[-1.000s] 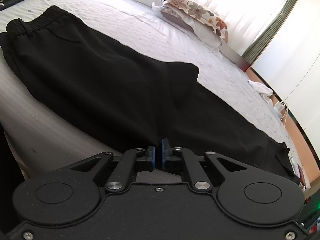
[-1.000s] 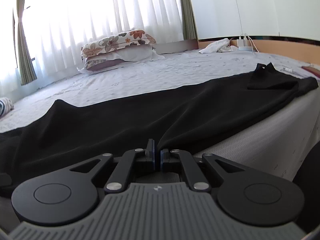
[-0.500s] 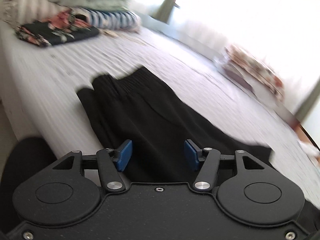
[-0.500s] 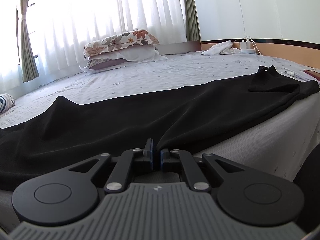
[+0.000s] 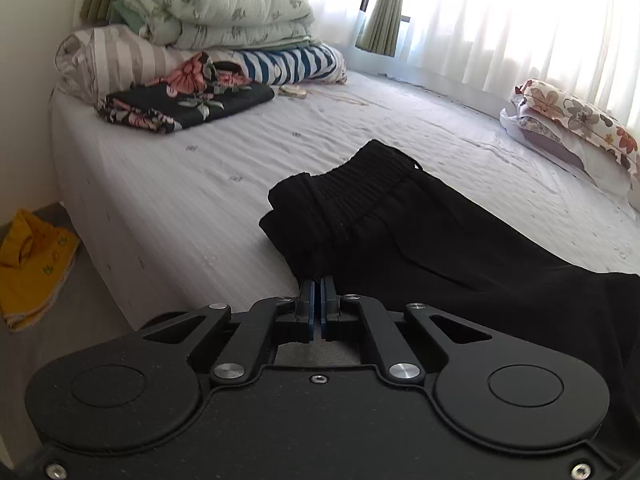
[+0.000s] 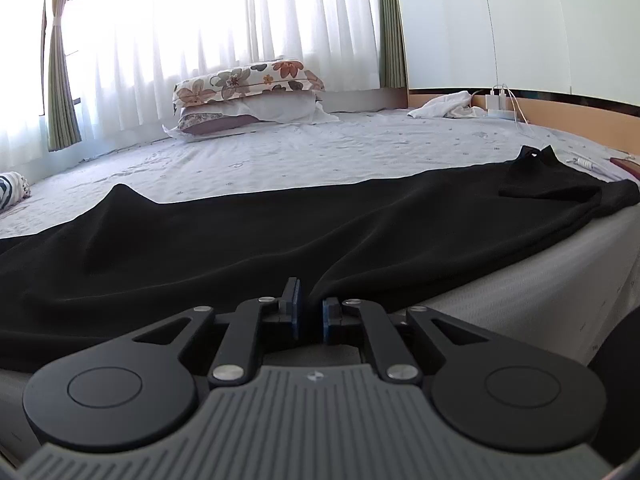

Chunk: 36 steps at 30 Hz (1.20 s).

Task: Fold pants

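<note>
Left wrist view.
- Left gripper (image 5: 320,304): at 6 o'clock, blue pads pressed together on the near corner of the waist of the black soft-knit pants (image 5: 440,240); judged clenched on that fabric.
- Pants: lying flat on the white striped bedsheet (image 5: 192,184), ribbed elastic waistband (image 5: 360,192) at centre, body running off toward 4 o'clock.
- Floral-print black folded cloth (image 5: 188,106) at 10 o'clock; pale green folded quilt (image 5: 216,4) stacked above it at 11 o'clock; blue-and-white striped bedding (image 5: 292,65) just beside.
- Flower-patterned pillow (image 5: 576,112) at 2 o'clock, under the sheer white curtain (image 5: 520,16).
- Yellow cloth (image 5: 32,260) on the floor at 9 o'clock.

Right wrist view.
- Right gripper (image 6: 308,312): at 6 o'clock, blue pads standing slightly apart with a ridge of the pants (image 6: 320,236) leg between or just ahead of them; whether they bite the cloth cannot be told.
- Pants leg stretches along the bed edge from 9 o'clock to 3 o'clock, hem end bunched near 3 o'clock.
- Flower-patterned pillow (image 6: 248,80) at 12 o'clock; white crumpled cloth (image 6: 444,106) and white charger with cables (image 6: 498,100) at 2 o'clock.

Handling notes (judgement).
- Fabric looks light, limp and drapey; it will sag between holds and slide easily on the sheet.
- Best holds: the thick waistband corner, which gives the pads bulk, and the leg's near edge or hem, pinched through both layers.
</note>
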{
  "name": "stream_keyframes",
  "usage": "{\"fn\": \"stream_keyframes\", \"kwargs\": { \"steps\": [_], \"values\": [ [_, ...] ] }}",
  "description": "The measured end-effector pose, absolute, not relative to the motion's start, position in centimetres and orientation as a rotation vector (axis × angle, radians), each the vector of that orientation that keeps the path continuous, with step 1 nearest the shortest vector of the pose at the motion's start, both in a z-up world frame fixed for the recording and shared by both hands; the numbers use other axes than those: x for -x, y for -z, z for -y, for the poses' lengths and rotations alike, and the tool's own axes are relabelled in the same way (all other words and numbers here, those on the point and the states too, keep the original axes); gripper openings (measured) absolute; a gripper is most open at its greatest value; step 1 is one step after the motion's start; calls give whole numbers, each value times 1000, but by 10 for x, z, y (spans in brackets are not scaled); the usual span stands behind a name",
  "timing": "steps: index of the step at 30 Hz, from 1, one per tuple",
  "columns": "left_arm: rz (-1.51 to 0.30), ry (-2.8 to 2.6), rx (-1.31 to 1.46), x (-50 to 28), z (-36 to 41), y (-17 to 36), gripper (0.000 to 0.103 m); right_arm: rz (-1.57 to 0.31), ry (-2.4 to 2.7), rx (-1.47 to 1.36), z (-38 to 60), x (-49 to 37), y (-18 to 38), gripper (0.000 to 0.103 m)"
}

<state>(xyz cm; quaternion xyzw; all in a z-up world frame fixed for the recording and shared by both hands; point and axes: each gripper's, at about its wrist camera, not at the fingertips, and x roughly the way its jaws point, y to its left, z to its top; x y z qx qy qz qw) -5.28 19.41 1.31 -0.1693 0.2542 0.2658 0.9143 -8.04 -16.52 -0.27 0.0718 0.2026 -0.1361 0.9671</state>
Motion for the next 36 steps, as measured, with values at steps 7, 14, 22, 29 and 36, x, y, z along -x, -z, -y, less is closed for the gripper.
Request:
{"fn": "stream_keyframes", "kwargs": {
  "steps": [7,14,22,29,36],
  "values": [
    [-539,-557,313,50,-193,-10,5,-420,401,-170,219,71,-1,27],
    [-554,-589,286,43,-190,-9,6,-442,643,-133,323,56,1,27],
    [-555,-624,286,39,-186,-9,7,-466,885,-89,426,47,1,36],
    [-561,-638,263,36,-183,-8,8,-438,1013,-141,469,55,1,39],
    [-564,-646,260,35,-182,-8,8,-371,1098,-212,486,66,0,30]
  ]
}}
